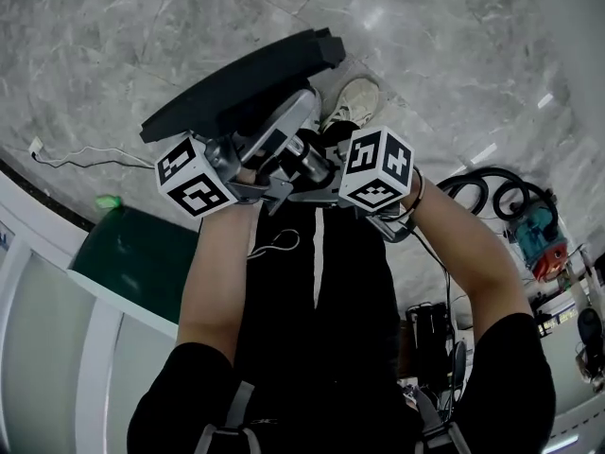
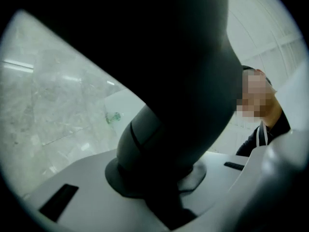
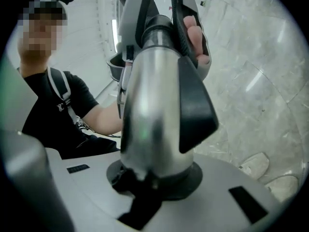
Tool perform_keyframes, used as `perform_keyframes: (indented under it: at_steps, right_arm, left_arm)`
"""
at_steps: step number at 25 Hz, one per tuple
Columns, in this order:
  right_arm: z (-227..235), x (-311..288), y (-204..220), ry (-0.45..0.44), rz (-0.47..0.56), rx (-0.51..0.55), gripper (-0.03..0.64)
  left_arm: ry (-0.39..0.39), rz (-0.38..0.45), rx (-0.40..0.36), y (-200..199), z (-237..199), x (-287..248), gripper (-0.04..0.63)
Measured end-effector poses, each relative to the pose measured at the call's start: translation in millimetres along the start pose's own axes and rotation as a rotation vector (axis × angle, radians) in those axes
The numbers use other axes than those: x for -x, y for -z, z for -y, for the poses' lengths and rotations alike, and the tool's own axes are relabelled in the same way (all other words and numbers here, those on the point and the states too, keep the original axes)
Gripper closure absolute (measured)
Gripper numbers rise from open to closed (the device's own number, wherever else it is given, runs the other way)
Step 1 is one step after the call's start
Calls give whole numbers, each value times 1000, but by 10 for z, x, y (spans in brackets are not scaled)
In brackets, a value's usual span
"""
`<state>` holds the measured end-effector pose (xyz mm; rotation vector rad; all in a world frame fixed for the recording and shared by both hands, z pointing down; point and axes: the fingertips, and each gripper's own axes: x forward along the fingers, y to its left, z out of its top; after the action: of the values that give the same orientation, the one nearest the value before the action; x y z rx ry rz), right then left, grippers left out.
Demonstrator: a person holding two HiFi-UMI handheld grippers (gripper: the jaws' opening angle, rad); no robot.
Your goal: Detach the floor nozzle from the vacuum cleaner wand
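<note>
Standing over a marble floor [image 1: 104,36], a person holds a vacuum's nozzle [image 1: 241,83] and wand [image 3: 149,110] out in front, the wide black head tipped up near one shoe [image 1: 354,102]. The right gripper [image 1: 333,185] is clamped on the silver wand, its jaws snug against the tube just below a black tab [image 3: 194,105]. The left gripper [image 1: 250,173] appears closed on the nozzle's dark neck, though that neck fills its own view and the contact is hard to read. The two grippers sit just beside each other, either side of the joint.

The step in hand is likely the pull itself. To do it well, the right gripper should act as the anchor while the left draws the nozzle straight off along the line of the tube. Bending or twisting the joint would tend to jam it. If the black tab is the release catch, it would need pressing before any pull, since force alone may only make the jaws slip on the smooth metal. A firm hold on the neck matters too, because a freed nozzle could drop toward the shoe.
</note>
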<state>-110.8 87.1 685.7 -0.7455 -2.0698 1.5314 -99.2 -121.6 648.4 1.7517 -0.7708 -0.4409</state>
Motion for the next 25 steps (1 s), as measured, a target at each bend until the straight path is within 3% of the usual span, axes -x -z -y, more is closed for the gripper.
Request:
perform_keyframes:
  at_steps: [3, 7, 10, 14, 19, 21, 23, 25]
  right_arm:
    - [21, -31, -39, 4, 5, -10, 557]
    - [-35, 26, -62, 60, 30, 13, 557]
    - [-28, 14, -82, 77, 38, 26, 563]
    - [-193, -22, -106, -95, 28, 26, 563]
    - [-623, 48, -247, -413, -7, 45, 561]
    - [-756, 114, -336, -511, 5, 1, 563]
    - [-721, 119, -381, -475, 23, -32, 563]
    - [-621, 81, -362, -369, 30, -30, 565]
  left_arm:
    - [-39, -7, 28, -28, -63, 39, 517]
    - [54, -19, -1, -22, 143, -18, 523]
    - [62, -17, -9, -41, 164, 8, 525]
    - [114, -5, 0, -84, 223, 96, 525]
    - [380, 22, 7, -324, 628, 170, 525]
    - [417, 38, 45, -414, 660, 162, 525]
    - [364, 46, 70, -441, 570, 120, 526]
    - [292, 46, 65, -411, 491, 99, 526]
